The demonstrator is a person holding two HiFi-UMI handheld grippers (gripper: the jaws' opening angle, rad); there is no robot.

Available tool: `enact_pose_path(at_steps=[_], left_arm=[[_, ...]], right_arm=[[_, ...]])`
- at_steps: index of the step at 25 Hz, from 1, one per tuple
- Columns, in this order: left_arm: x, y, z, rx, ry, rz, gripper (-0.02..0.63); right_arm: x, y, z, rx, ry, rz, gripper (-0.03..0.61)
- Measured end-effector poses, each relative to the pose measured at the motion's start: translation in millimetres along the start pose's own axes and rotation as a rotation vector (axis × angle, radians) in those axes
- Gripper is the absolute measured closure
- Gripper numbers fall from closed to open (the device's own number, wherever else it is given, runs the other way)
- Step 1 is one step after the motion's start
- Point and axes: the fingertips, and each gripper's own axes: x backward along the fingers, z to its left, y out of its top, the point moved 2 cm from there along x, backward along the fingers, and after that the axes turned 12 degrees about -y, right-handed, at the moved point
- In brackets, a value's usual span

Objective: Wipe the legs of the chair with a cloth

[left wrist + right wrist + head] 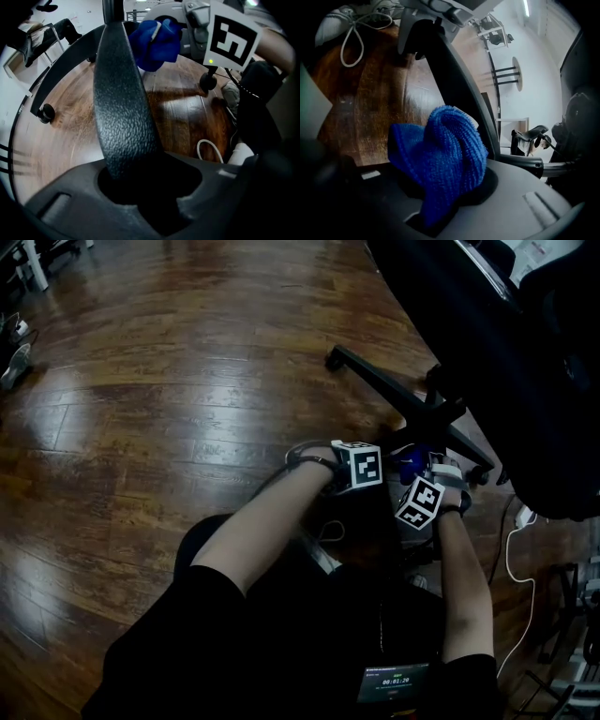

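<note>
Right of centre in the head view, the left gripper (357, 465) clamps a black chair leg (119, 93), while the right gripper (424, 491) pinches the bunched blue cloth (440, 154) just beside that leg, above the wooden floor (187, 427).

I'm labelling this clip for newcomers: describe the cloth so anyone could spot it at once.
Find the black office chair's star base on the wooden floor. Beside one chair leg, the right tongs pinch a bunched cloth. It is the only bright blue, fuzzy thing among black parts.
</note>
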Motion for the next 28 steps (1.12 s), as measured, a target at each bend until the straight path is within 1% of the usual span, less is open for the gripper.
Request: enact_pose_path(at_steps=[2,4,8,11,13,15,18,21,26,28], left_arm=[[-3,4,4,-0.007,0.008,-0.009,0.488],[-2,0,4,0.004,0.019,0.000,0.488],[7,-9,3,0.035,0.042,0.011,0.488],[6,-9,3,0.044,0.052,0.017,0.489],[5,-9,2,0.044,0.051,0.018,0.489],[4,-10,3,0.047,0.047,0.016,0.489],[5,-10,1,0.058,0.044,0.017,0.489],[6,-8,1,0.058,0.048,0.024,0.491],[-5,0,9,0.021,0.040,0.010,0.491],[-2,-3,6,0.026,0.028,0.023,0.491]], right_arm=[[11,-5,10,-0.007,0.029,-0.003,0.474],[25,-9,24,-0.010,0.071,-0.020,0.474],[59,-22,60,0.047,0.173,-0.074,0.474],[88,-34,86,0.031,0.248,-0.085,0.474],[101,-40,102,0.064,0.247,-0.080,0.474],[103,-41,109,0.089,0.232,-0.063,0.474],[97,-42,105,0.038,0.248,-0.009,0.474],[94,-43,102,0.021,0.256,0.028,0.474],[76,-36,84,0.013,0.222,0.034,0.474],[61,-30,70,0.010,0.198,0.038,0.474]])
